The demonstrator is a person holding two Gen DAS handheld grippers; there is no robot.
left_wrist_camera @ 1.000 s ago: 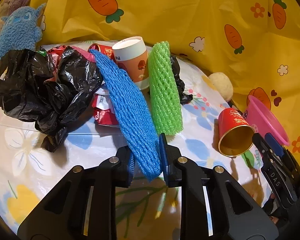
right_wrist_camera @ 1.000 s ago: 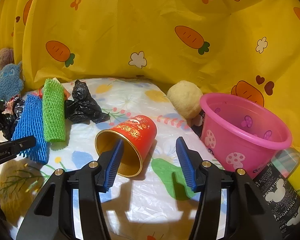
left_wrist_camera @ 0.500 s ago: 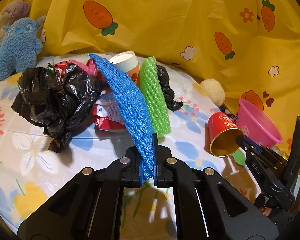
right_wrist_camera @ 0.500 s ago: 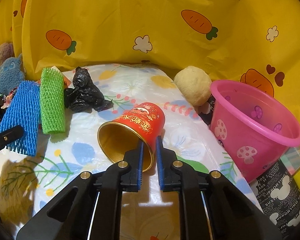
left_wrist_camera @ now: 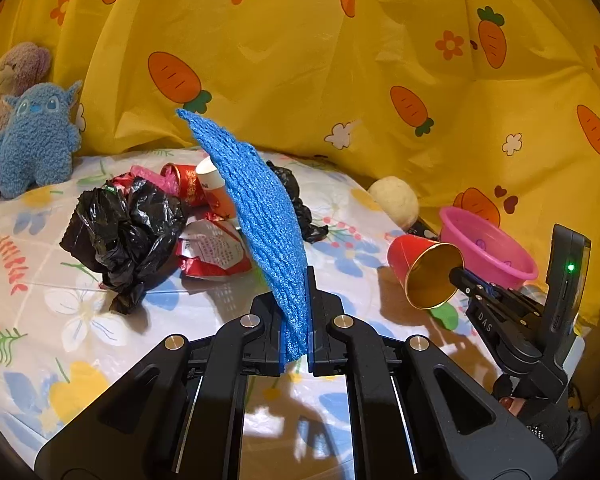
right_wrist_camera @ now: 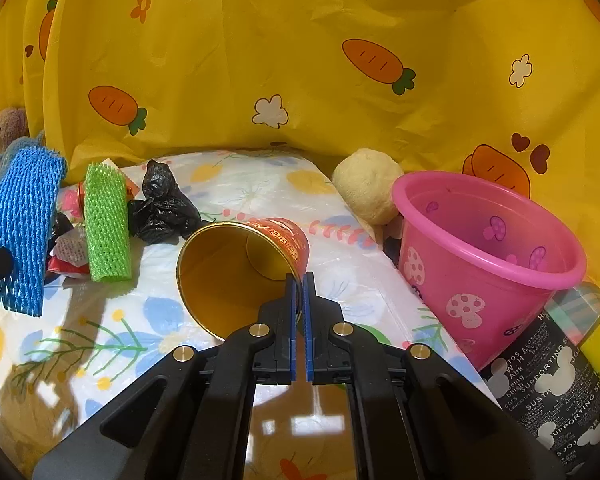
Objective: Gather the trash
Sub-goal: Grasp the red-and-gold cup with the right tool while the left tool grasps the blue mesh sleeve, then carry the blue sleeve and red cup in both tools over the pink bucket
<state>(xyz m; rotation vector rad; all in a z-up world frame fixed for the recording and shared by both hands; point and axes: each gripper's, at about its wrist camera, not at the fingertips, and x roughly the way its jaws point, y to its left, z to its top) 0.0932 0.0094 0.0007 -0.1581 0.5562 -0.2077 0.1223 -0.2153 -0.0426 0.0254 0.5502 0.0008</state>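
Cup (right_wrist_camera: 240,268) lies left of bucket (right_wrist_camera: 488,264); ball (right_wrist_camera: 366,186) seemingly behind.

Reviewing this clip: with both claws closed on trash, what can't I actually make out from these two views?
- Green foam net: missing from the left wrist view, hidden behind the blue foam net the left claw holds.
- Pink bucket: its floor is hidden by its near wall in both views.
- Red cup: the rim section between the right claw pads is covered.
- Black printed package: cut off by the right wrist view's edge.
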